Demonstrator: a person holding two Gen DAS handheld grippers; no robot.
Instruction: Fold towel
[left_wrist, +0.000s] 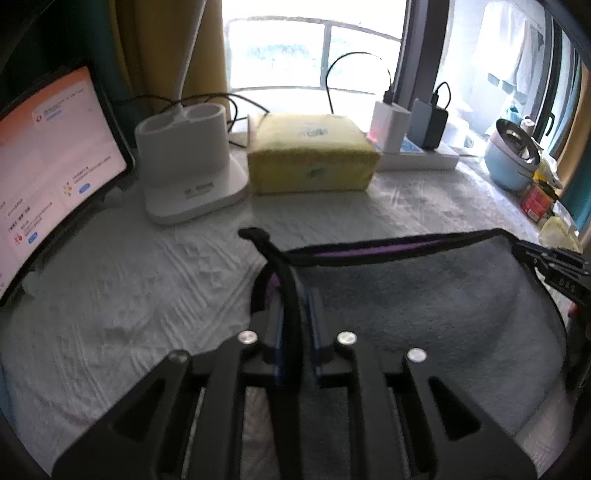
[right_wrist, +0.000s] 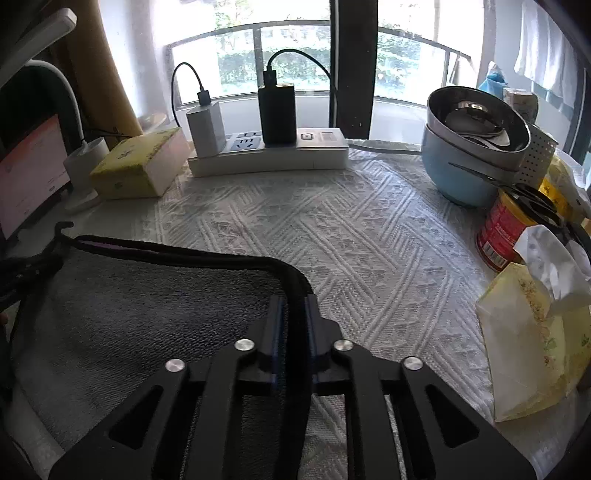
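Note:
A grey towel (left_wrist: 424, 295) with a black hem and a purple stripe is stretched between both grippers above the white textured tablecloth (left_wrist: 129, 280). My left gripper (left_wrist: 295, 295) is shut on the towel's left corner, and a black hanging loop (left_wrist: 255, 234) sticks out past it. My right gripper (right_wrist: 295, 306) is shut on the towel's right corner (right_wrist: 291, 280). The towel (right_wrist: 147, 306) sags between them. The right gripper also shows at the right edge of the left wrist view (left_wrist: 550, 264), and the left gripper at the left edge of the right wrist view (right_wrist: 22, 273).
At the back stand a lit tablet (left_wrist: 48, 166), a white lamp base (left_wrist: 188, 162), a yellow tissue pack (left_wrist: 314, 155) and a power strip with chargers (right_wrist: 269, 151). On the right are a blue bowl with steel bowls (right_wrist: 469, 147), a red can (right_wrist: 506, 232) and an open tissue pack (right_wrist: 535, 332).

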